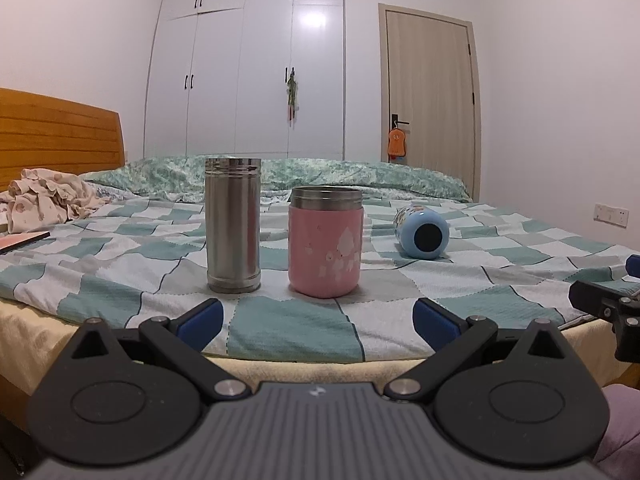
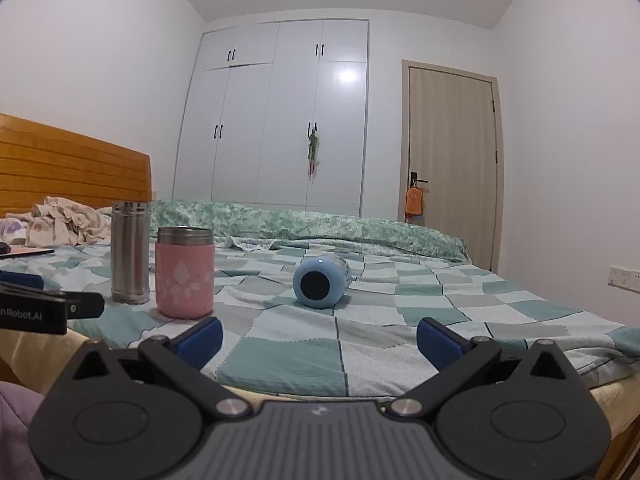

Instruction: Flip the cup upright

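three cups sit on the checked bedspread (image 1: 288, 332) in front of me. two stand upright with their mouths up: one tall steel cup (image 1: 233, 225) and one short pink cup (image 1: 326, 241) with a steel rim, just beside each other but apart. one more, the blue cup (image 1: 422, 231), lies on its side to their right, well apart from the pink one, its dark round base turned toward me and its patterned body pointing away toward the far side of the bed.

my left gripper (image 1: 318, 320) hangs at the near edge of the bed, its two blue-padded fingers spread wide with nothing between them, aimed at the gap between the two standing cups. my right gripper (image 2: 319, 338) is equally wide and carries nothing; the lying cup is ahead of it, roughly on its centre line and well apart from the pads.

one crumpled heap of pale clothing (image 1: 48, 200) lies at the left near one wooden headboard (image 1: 56, 132). behind the bed stand one white wardrobe (image 1: 248, 64) and one door (image 1: 432, 96) with an orange thing hung from its handle.
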A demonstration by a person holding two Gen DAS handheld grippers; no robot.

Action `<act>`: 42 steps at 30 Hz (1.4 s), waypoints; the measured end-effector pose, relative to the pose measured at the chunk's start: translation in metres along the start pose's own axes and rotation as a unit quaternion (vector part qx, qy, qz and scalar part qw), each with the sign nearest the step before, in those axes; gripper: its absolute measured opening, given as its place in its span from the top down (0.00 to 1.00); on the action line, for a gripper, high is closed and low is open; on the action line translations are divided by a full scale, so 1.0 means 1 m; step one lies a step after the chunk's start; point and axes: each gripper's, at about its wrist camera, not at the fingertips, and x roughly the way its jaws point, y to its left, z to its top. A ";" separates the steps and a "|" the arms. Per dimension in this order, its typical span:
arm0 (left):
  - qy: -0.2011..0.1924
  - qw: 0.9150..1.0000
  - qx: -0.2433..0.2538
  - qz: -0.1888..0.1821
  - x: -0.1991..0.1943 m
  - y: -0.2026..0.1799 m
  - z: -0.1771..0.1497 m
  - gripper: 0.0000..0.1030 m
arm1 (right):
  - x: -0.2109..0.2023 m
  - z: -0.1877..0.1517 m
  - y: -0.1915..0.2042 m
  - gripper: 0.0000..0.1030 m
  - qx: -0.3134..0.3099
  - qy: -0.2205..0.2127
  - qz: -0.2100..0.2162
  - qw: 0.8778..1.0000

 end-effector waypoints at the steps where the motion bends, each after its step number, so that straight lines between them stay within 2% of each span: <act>1: -0.001 1.000 0.000 0.000 0.000 0.000 0.000 0.00 | 0.000 0.000 0.000 0.00 0.000 -0.001 0.000 1.000; 42: -0.013 1.000 0.000 -0.002 -0.005 0.000 -0.002 0.00 | -0.003 -0.002 0.005 0.00 -0.003 -0.007 0.001 1.000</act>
